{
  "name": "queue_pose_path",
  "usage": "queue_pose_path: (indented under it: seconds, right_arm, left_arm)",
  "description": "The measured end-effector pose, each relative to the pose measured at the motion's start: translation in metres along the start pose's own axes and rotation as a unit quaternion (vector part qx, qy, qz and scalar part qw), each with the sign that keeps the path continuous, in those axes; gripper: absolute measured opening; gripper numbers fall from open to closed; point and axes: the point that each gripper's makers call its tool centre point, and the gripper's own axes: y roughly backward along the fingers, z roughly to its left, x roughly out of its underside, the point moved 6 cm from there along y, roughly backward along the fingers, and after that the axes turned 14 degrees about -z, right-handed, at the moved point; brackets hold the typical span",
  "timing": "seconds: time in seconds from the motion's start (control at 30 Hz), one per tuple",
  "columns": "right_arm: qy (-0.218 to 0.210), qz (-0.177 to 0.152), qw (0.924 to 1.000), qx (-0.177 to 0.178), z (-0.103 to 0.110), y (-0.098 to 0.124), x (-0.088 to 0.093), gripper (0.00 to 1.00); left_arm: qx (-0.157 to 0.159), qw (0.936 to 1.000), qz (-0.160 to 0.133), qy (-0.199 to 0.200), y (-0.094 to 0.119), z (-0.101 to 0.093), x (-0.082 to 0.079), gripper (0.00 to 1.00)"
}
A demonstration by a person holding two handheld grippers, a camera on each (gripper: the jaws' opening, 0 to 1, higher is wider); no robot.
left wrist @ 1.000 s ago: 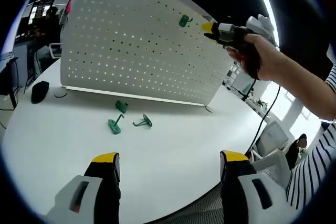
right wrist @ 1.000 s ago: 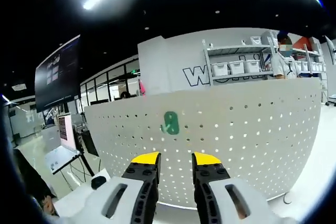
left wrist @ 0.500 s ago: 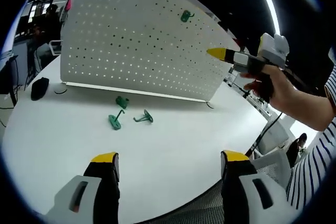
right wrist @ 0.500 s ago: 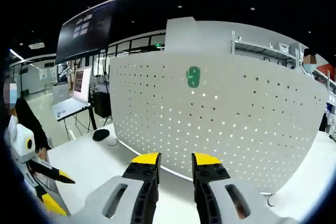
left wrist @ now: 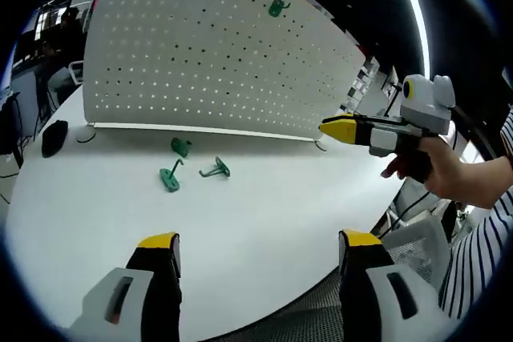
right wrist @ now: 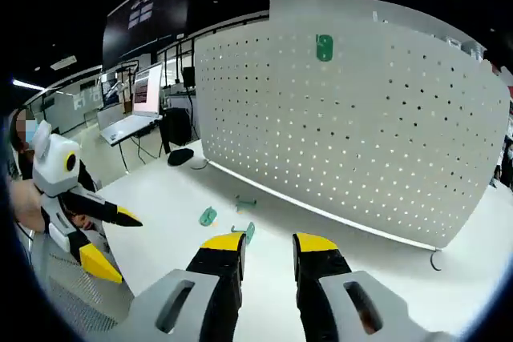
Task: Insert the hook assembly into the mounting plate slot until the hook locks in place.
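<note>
Left fingers (left wrist: 252, 246) wide apart, right fingers (right wrist: 268, 244) nearly together, empty: approach loose green plastic hooks (left wrist: 192, 171) at 11 o'clock, gripping one by its stem.

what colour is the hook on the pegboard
Green hook on the white pegboard; right gripper view shows it best.

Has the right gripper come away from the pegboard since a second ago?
Yes. In the left gripper view the right gripper was up at the pegboard beside the mounted green hook; now it hangs lower, off the board's right end, above the table.

No legible text, labels or numbers on anything here.
</note>
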Motion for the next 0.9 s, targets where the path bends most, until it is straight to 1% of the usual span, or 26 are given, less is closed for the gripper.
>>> queue_pose_path:
  seconds: [0.07, 0.1, 0.13, 0.17, 0.23, 0.33, 0.4, 0.5, 0.57, 0.73, 0.9]
  right_arm:
    - [-0.006, 0.016, 0.9998, -0.006, 0.003, 0.003, 0.011, 0.21]
    - [-0.020, 0.037, 0.9989, -0.019, 0.007, 0.005, 0.018, 0.20]
    - [-0.023, 0.049, 0.9982, -0.026, 0.010, 0.007, 0.023, 0.17]
    - [-0.015, 0.060, 0.9973, -0.041, 0.013, 0.007, 0.027, 0.16]
    - [-0.006, 0.068, 0.9966, -0.047, 0.016, 0.007, 0.033, 0.16]
    - [-0.011, 0.084, 0.9946, -0.060, 0.019, 0.005, 0.044, 0.16]
    - [-0.012, 0.093, 0.9936, -0.063, 0.019, 0.001, 0.050, 0.16]
    - [-0.017, 0.105, 0.9921, -0.067, 0.019, -0.006, 0.056, 0.16]
    - [-0.020, 0.110, 0.9913, -0.069, 0.019, -0.011, 0.058, 0.16]
    - [-0.039, 0.129, 0.9878, -0.079, 0.023, -0.027, 0.065, 0.16]
    - [-0.041, 0.141, 0.9853, -0.088, 0.028, -0.048, 0.067, 0.16]
  left_arm:
    - [0.000, 0.9999, 0.010, -0.011, -0.001, 0.000, -0.001, 0.82]
    - [0.000, 1.0000, 0.005, -0.008, -0.001, -0.001, -0.003, 0.82]
    - [0.001, 1.0000, 0.004, -0.006, -0.001, 0.000, -0.004, 0.83]
    - [0.001, 1.0000, -0.001, 0.003, -0.001, -0.001, -0.006, 0.83]
    - [-0.001, 1.0000, -0.004, 0.007, -0.002, 0.000, -0.007, 0.85]
    - [-0.004, 1.0000, 0.005, 0.001, -0.001, 0.001, -0.006, 0.84]
    - [-0.005, 1.0000, 0.005, 0.003, -0.001, 0.002, -0.005, 0.84]
    - [-0.010, 0.9997, 0.012, 0.017, 0.001, 0.004, -0.001, 0.85]
    - [-0.017, 0.9996, 0.020, 0.011, 0.003, 0.007, 0.003, 0.84]
    - [-0.029, 0.9989, 0.034, 0.018, 0.006, 0.014, 0.009, 0.84]
    - [-0.031, 0.9988, 0.032, 0.022, 0.005, 0.015, 0.008, 0.84]
